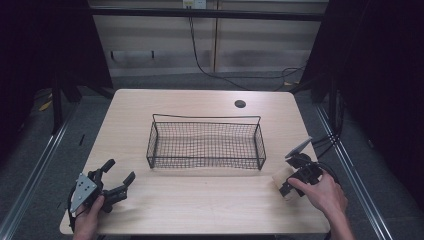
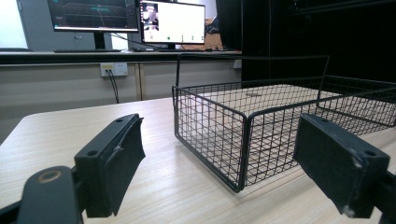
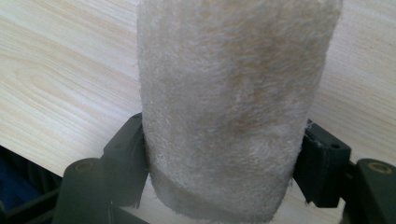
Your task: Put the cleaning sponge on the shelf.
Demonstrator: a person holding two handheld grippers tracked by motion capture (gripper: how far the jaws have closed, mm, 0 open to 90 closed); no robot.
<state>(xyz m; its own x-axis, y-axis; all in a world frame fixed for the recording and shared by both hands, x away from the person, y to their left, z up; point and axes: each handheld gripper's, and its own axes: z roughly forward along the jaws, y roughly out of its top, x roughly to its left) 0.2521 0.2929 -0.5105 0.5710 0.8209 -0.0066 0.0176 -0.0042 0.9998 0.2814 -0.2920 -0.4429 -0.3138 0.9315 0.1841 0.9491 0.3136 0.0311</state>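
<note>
A beige, fuzzy rolled towel [image 3: 233, 84] fills the space between the two black jaws of my right gripper [image 3: 224, 158], whose pads press into its sides. In the high view this right gripper [image 1: 290, 176] sits near the table's right edge with the towel [image 1: 281, 179] low over the wood, a hand behind it. My left gripper [image 1: 120, 171] rests at the front left corner, open with nothing between its jaws. From the left gripper view, the left gripper [image 2: 224, 154] faces a corner of the black wire basket [image 2: 210, 135]. The basket [image 1: 206, 162] stands empty mid-table.
The wooden table [image 1: 200, 205] has a round cable hole [image 1: 240, 104] at the back right. Metal rails run along the floor on both sides. Two monitors [image 2: 173, 21] stand on a desk beyond the table, and a cable [image 1: 200, 60] hangs down the back wall.
</note>
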